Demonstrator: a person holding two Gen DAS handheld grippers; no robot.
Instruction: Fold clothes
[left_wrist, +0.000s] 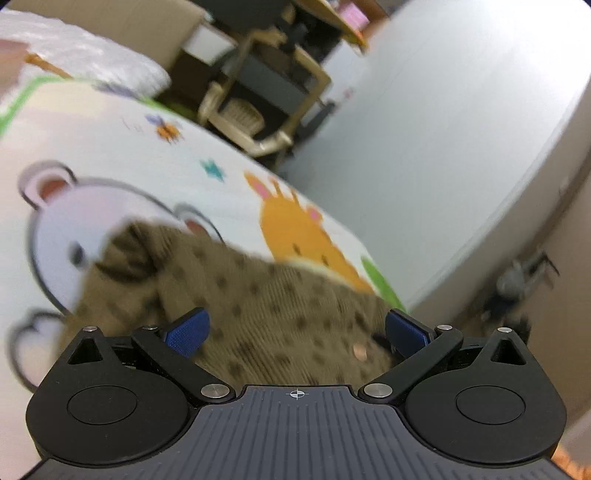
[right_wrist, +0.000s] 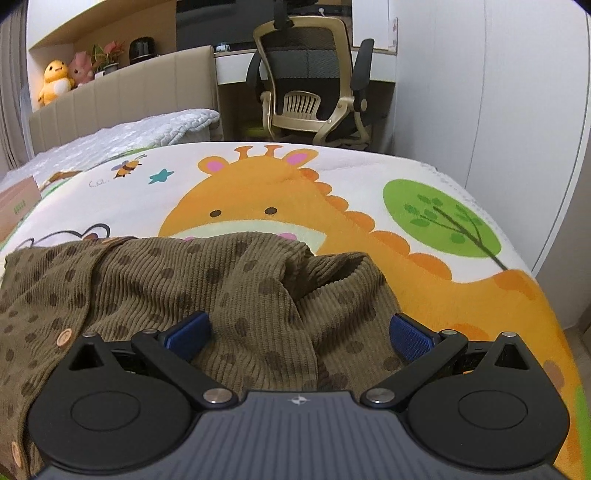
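Observation:
An olive-brown corduroy garment with dark dots and wooden buttons (right_wrist: 166, 280) lies crumpled on a cartoon-print blanket (right_wrist: 369, 192). My right gripper (right_wrist: 297, 334) is open, its blue pads (right_wrist: 408, 338) wide apart just above the garment's rumpled right part. In the left wrist view the same garment (left_wrist: 266, 306) is blurred. My left gripper (left_wrist: 295, 332) is open too, pads (left_wrist: 186, 332) spread over the cloth. Neither gripper holds anything.
The blanket with a giraffe and a bear (left_wrist: 85, 229) covers a bed. An office chair (right_wrist: 314, 85) and a desk stand beyond the far edge. A white wardrobe (right_wrist: 498, 92) is on the right. A cardboard box (right_wrist: 16, 201) sits at the left. Plush toys (right_wrist: 55, 81) sit on a shelf.

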